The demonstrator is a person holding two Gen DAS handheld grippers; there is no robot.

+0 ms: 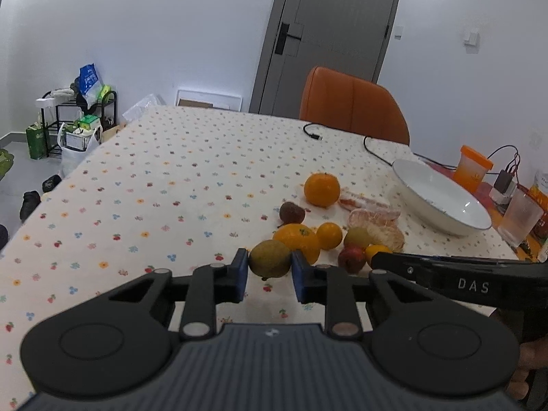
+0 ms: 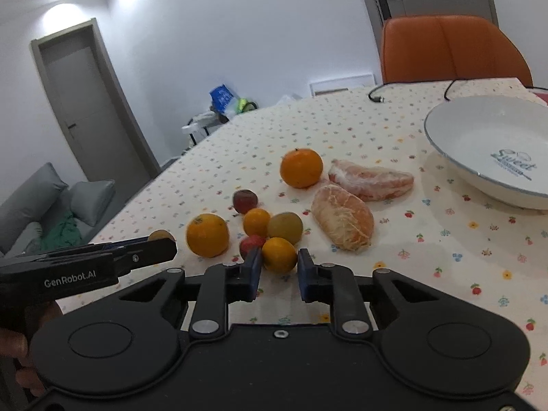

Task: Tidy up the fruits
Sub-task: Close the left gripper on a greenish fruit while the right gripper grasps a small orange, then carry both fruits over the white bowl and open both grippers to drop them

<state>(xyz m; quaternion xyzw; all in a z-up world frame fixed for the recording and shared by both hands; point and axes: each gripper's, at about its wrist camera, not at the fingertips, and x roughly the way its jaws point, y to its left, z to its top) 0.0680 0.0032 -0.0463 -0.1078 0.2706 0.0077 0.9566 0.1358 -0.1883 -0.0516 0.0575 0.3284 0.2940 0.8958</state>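
The left claw has its two blue pads pressed on the sides of a round green-brown fruit, so it is holding that fruit just above the flowery surface, at the near left edge of the fruit pile. The right claw sits with its pads around a small orange fruit; the left pad touches it, but there looks to be a little gap on the right side, so I cannot tell if it is really squeezing. That small orange one is at the front of the pile (right next to a little red fruit and a yellow-green fruit). A big orange lies to the left of them, and another orange sits farther back by itself. Two peeled pieces of pomelo lie to the right of the pile. The white bowl stands well apart on the far right. An orange chair is behind the surface.
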